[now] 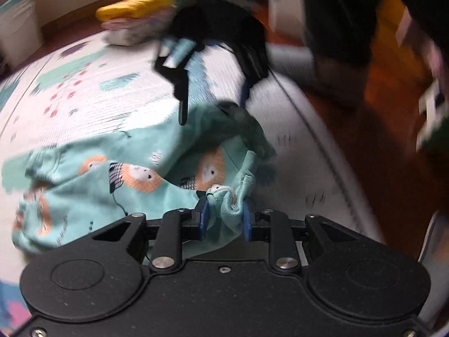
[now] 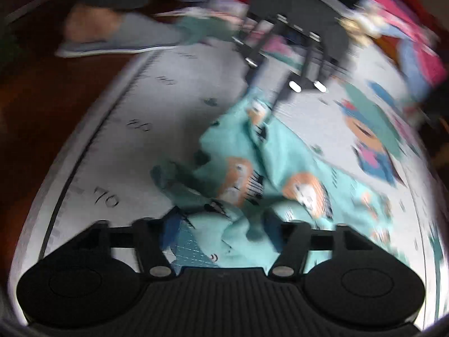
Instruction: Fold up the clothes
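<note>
A teal child's garment (image 1: 118,185) printed with orange animal faces lies crumpled on the play mat (image 1: 84,92). My left gripper (image 1: 224,213) is shut on a bunched corner of it, with the blue pads (image 1: 203,216) pressing the fabric from both sides. My right gripper (image 1: 213,112) hovers over the far end of the garment, its black fingers wide apart. In the right wrist view the garment (image 2: 280,163) runs between the right gripper's (image 2: 223,227) spread fingers, and the pads do not press it. The left gripper (image 2: 269,98) holds the cloth's far end there. Both views are motion-blurred.
A stack of folded clothes with a yellow piece (image 1: 137,5) on top sits at the mat's far side. A white bin (image 1: 16,33) stands at the left. Wooden floor (image 1: 378,98) borders the mat. A person's slippered foot (image 2: 112,36) and a pink-red clothes pile (image 2: 407,42) lie nearby.
</note>
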The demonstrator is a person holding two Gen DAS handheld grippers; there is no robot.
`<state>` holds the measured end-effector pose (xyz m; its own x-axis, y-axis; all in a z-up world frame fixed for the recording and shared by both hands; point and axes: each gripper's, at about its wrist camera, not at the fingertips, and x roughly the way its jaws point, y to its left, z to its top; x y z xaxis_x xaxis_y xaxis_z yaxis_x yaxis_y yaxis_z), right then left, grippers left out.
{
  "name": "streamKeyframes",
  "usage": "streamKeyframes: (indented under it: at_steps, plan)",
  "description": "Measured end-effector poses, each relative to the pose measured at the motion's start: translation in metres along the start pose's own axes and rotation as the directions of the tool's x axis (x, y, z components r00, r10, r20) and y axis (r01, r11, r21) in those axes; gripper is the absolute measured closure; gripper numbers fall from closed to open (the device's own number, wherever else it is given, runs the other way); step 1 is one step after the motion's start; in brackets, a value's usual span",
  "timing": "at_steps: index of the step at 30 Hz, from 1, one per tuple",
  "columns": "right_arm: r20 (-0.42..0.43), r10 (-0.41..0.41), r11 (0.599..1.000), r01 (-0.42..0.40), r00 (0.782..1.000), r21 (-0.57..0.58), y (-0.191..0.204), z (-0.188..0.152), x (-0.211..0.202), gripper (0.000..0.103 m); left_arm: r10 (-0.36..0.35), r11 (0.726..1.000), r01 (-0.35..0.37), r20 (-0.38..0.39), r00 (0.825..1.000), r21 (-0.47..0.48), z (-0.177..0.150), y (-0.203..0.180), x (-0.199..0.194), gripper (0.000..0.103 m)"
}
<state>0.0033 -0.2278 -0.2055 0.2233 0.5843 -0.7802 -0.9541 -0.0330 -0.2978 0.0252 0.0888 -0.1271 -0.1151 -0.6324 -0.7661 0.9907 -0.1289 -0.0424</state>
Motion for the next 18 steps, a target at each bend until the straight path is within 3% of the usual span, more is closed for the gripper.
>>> streamKeyframes:
  at_steps: [1, 3, 7, 12, 14, 18]
  plan:
    - [-0.004, -0.041, 0.997, 0.041, 0.999, 0.06, 0.006, -0.005, -0.002, 0.018, -0.002, 0.998, 0.003, 0.03, 1.0, -0.06, -0.002, 0.006, -0.005, 0.08]
    - [-0.043, -0.098, 0.985, 0.103, 0.994, 0.141, 0.027, -0.013, -0.002, 0.016, 0.002, 0.99, 0.008, 0.071, 0.998, -0.14, -0.007, 0.014, -0.013, 0.08]
    - [-0.133, -0.192, 0.959, 0.214, 0.972, 0.185, 0.068, -0.02, 0.011, 0.016, 0.004, 0.989, 0.005, 0.058, 0.998, -0.148, -0.009, 0.012, -0.012, 0.08]
    - [-0.125, -0.345, 0.932, 0.356, 0.93, 0.074, 0.085, -0.01, 0.021, 0.015, 0.002, 0.988, 0.007, 0.055, 0.998, -0.155, -0.007, 0.012, -0.009, 0.08]
    - [-0.116, -0.364, 0.93, 0.367, 0.924, 0.011, 0.08, -0.006, 0.025, 0.027, 0.002, 0.987, 0.007, 0.056, 0.998, -0.16, -0.006, 0.013, -0.009, 0.08]
    - [-0.101, -0.374, 0.927, 0.375, 0.922, -0.01, 0.063, -0.009, 0.027, 0.032, 0.002, 0.986, 0.007, 0.055, 0.998, -0.169, -0.006, 0.017, -0.007, 0.08]
